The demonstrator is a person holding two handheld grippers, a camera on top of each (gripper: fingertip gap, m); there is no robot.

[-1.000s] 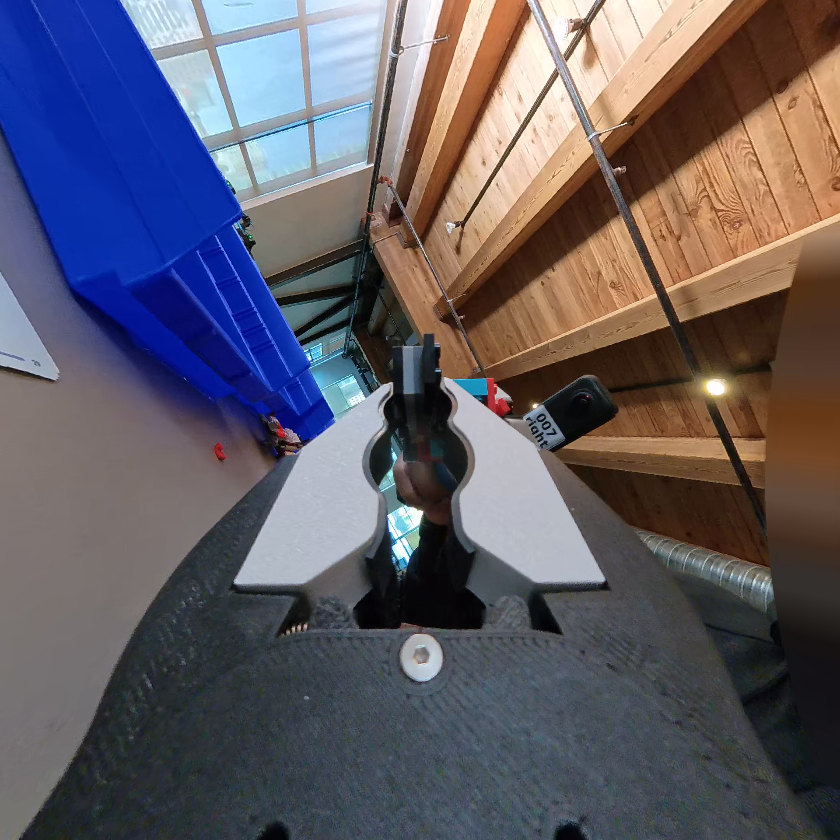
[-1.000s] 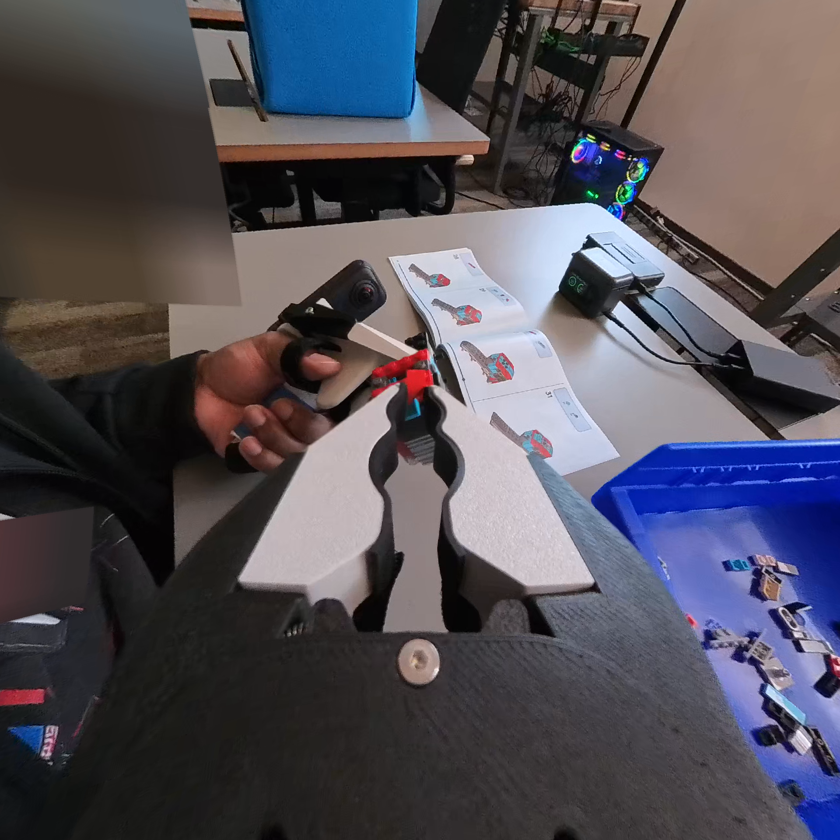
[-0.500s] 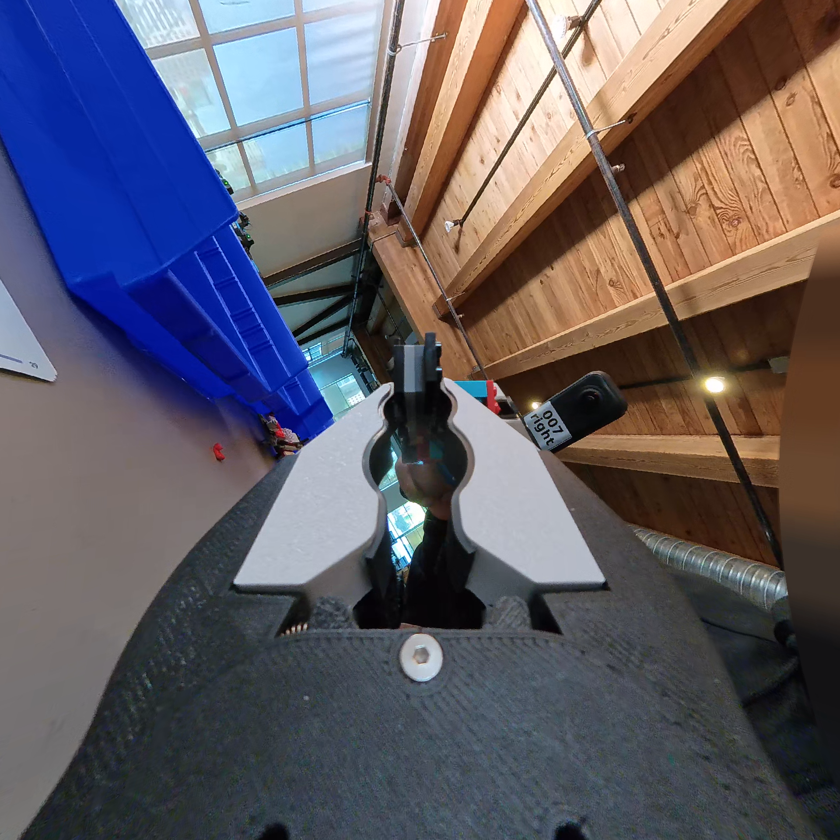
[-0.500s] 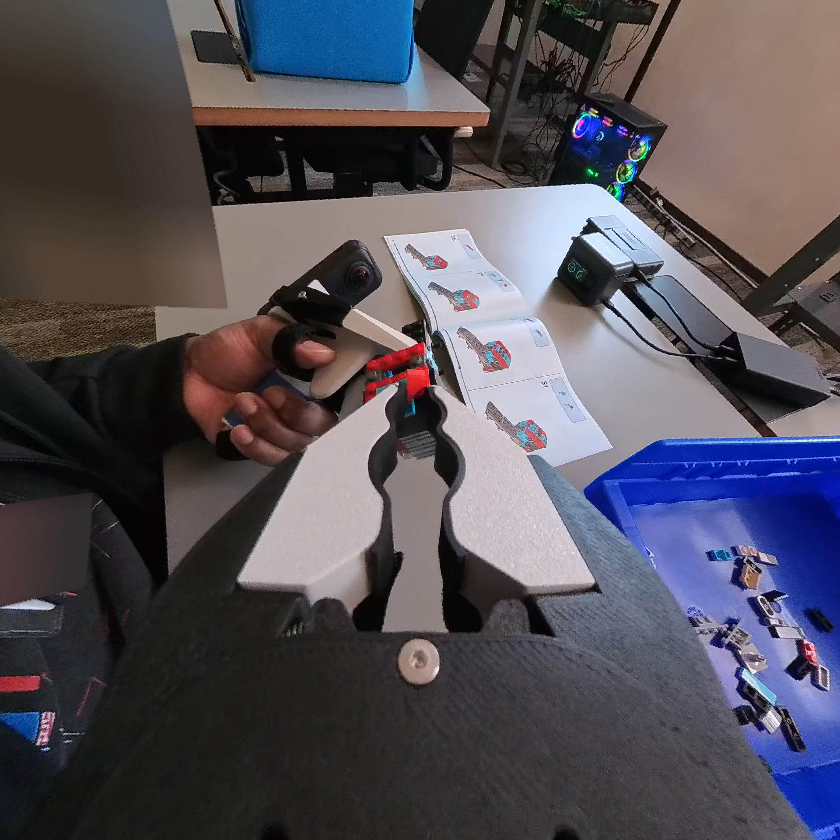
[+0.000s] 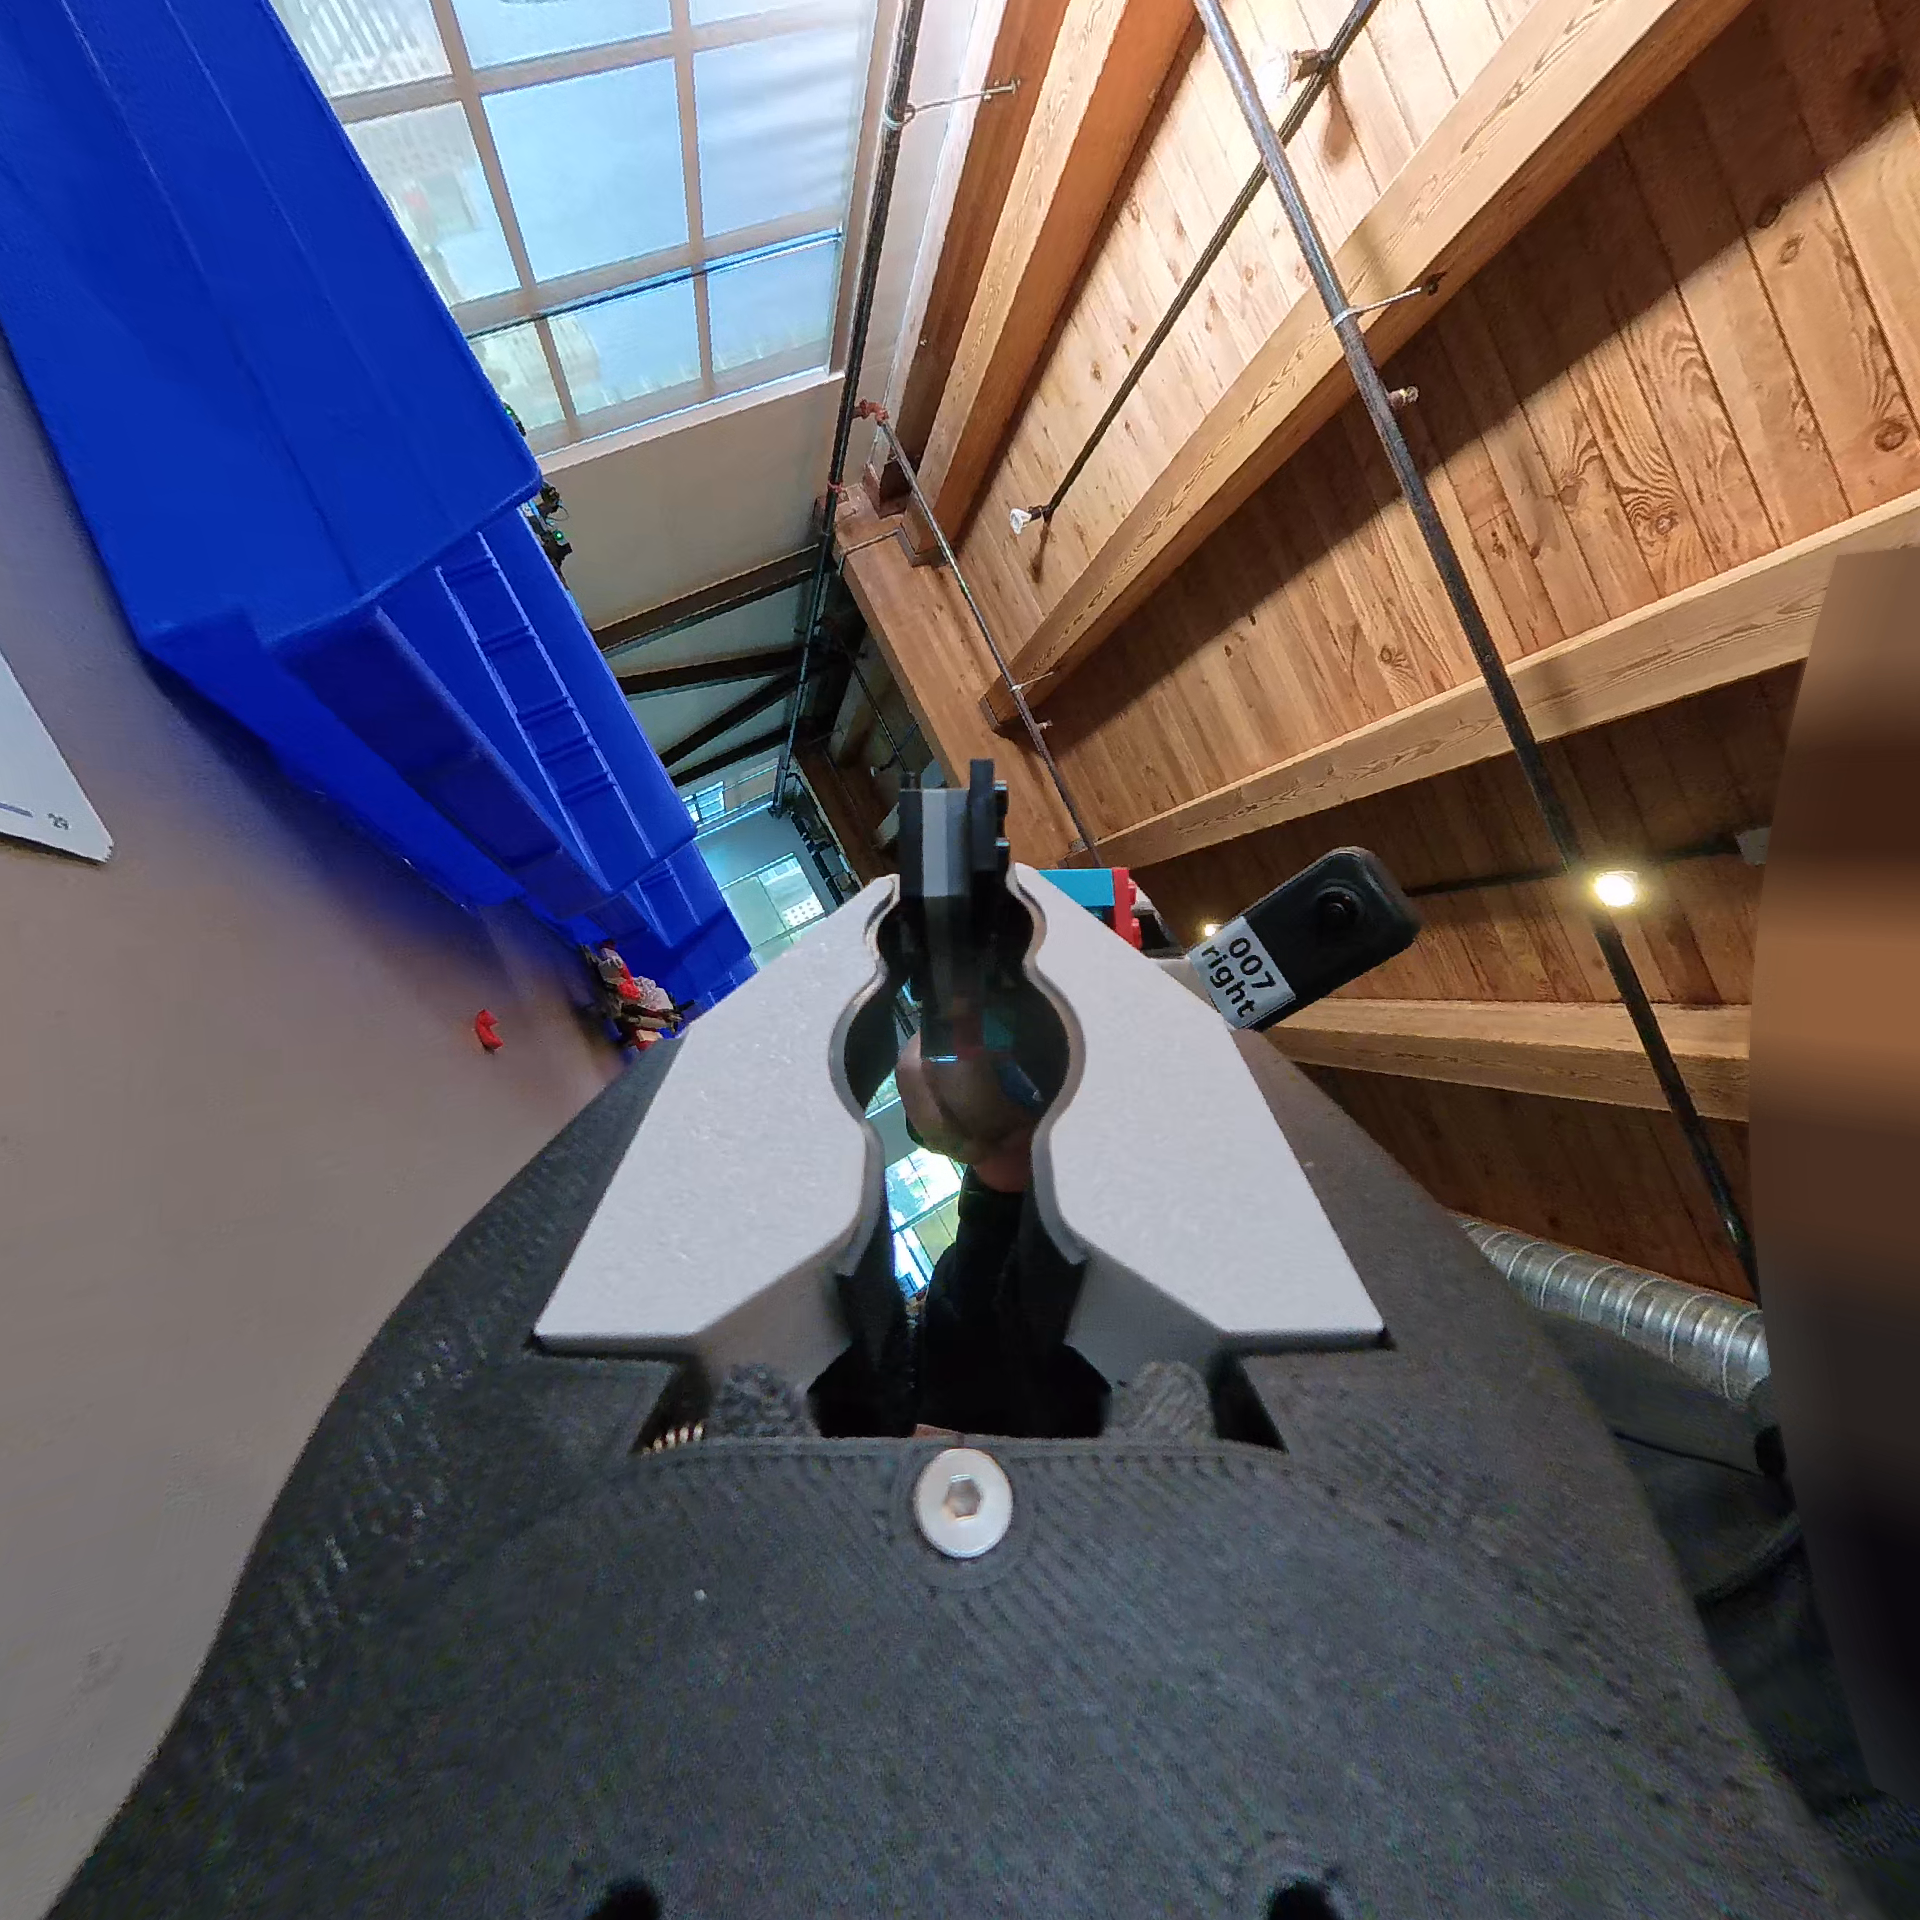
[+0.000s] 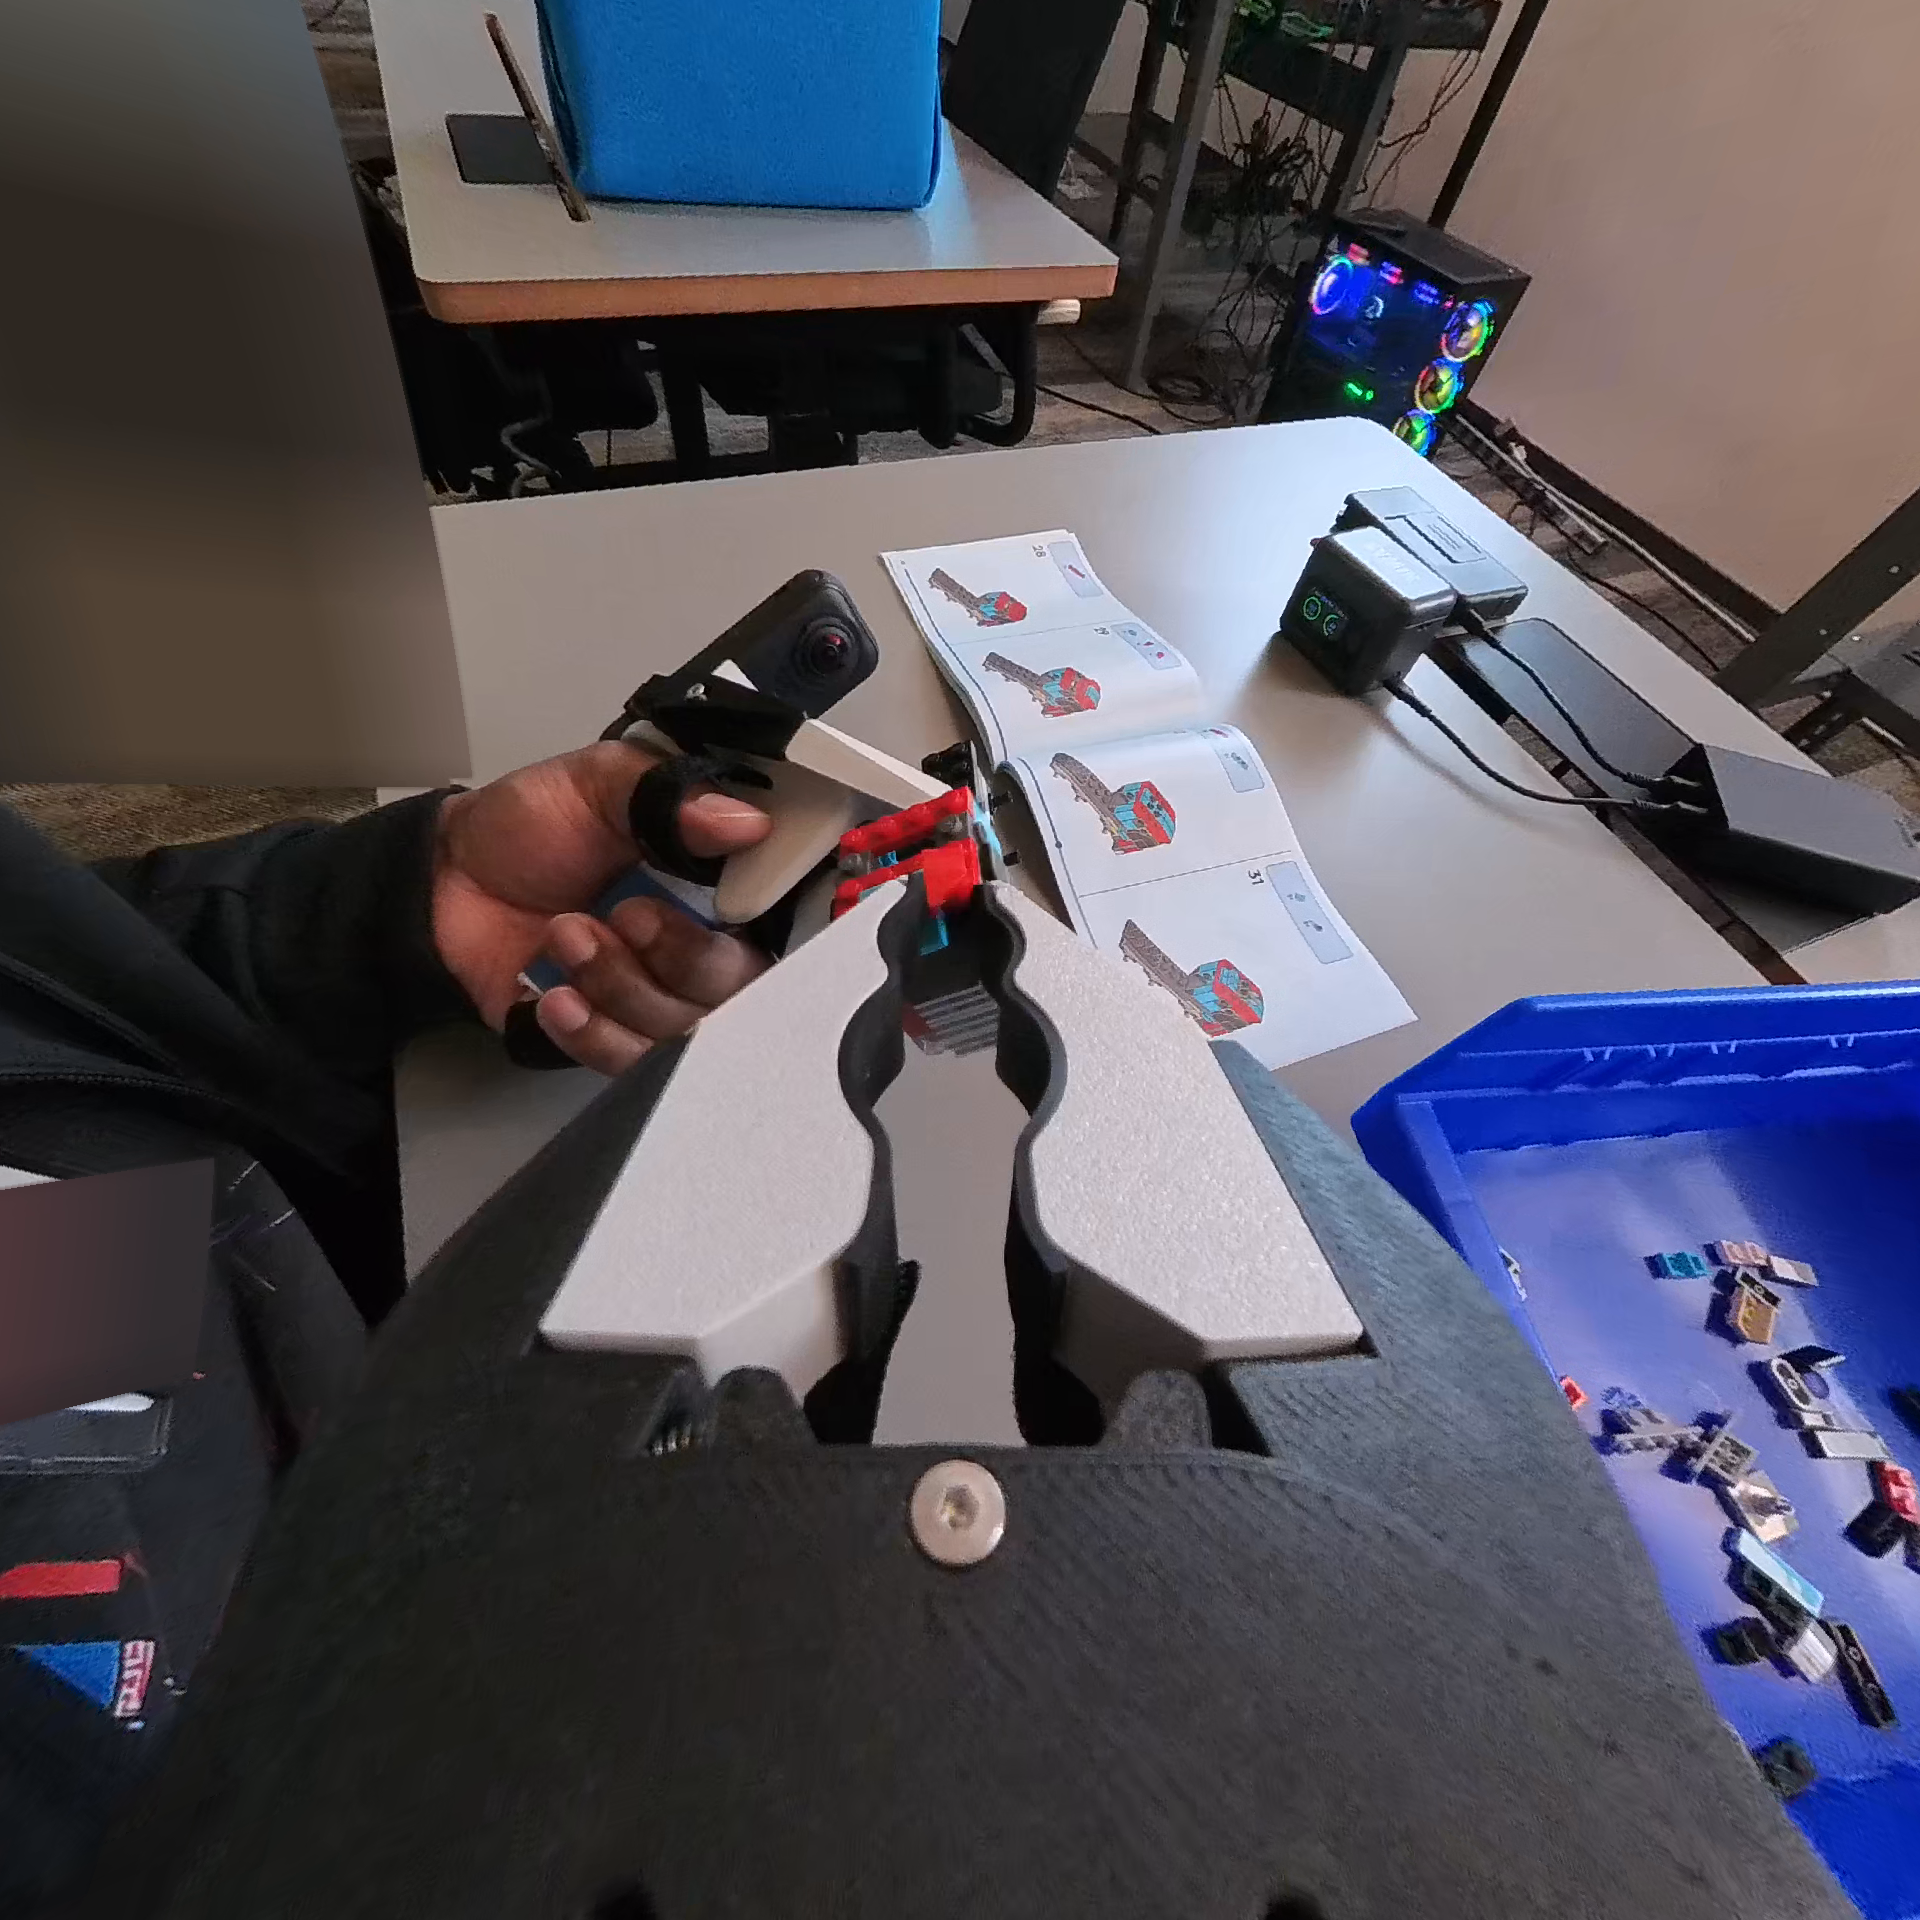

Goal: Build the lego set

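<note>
A red and teal lego model (image 6: 914,836) is held in the air between both grippers above the grey table (image 6: 1195,488). My right gripper (image 6: 943,906) is shut on the model's near end. My left gripper (image 6: 831,831), held in a hand, meets the model from the left; its own tips are hidden there. In the left wrist view my left gripper (image 5: 951,896) is shut on a dark grey part of the model (image 5: 948,847), with a red and teal part (image 5: 1103,891) showing behind the right finger.
An open instruction booklet (image 6: 1127,790) lies on the table behind the model. A blue bin (image 6: 1621,1049) with several loose lego pieces (image 6: 1756,1455) stands at the right. A charger (image 6: 1361,613) and a power brick (image 6: 1808,831) with cables lie at the far right. The tips of one gripper are about 5 cm away from the tips of the other.
Both grippers stay shut on the model. The right wrist view has shifted slightly, and the model and left hand sit almost where they were.
</note>
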